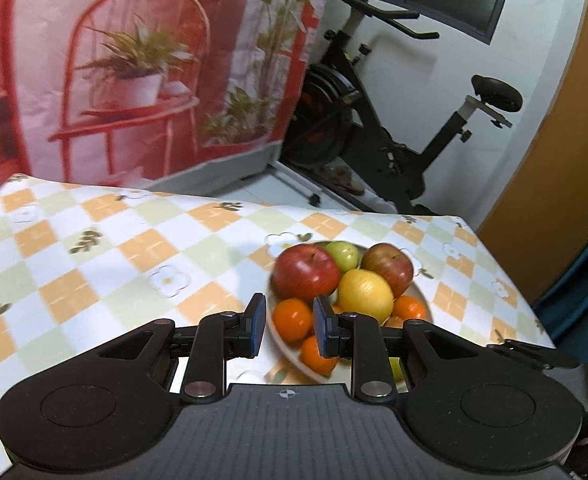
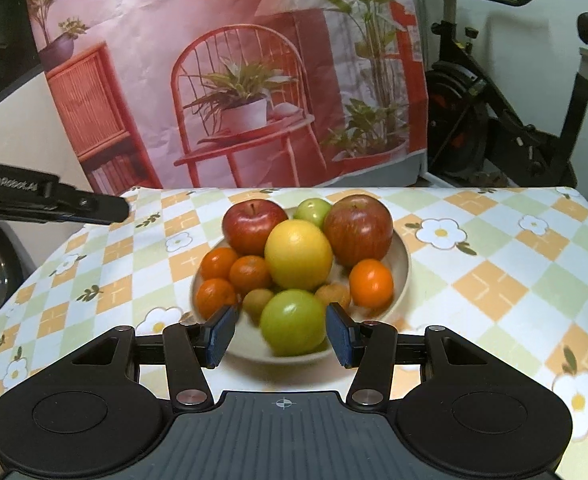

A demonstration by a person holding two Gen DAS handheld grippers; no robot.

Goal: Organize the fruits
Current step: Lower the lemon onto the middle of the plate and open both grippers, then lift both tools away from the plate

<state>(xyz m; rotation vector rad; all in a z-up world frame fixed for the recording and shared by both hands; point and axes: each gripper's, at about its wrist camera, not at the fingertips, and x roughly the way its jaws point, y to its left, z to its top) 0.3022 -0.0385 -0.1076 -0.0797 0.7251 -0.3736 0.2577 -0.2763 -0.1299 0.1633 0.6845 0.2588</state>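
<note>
Right wrist view: the right claw hangs above the near rim of the bowl, jaws apart and gripping nothing — a green apple shows between its blue pads, untouched. Behind it lie a yellow citrus, two red apples and several small oranges. From the left wrist, the left claw reads as closed and empty, poised over the bowl's left side — all on the checked surface.
</note>
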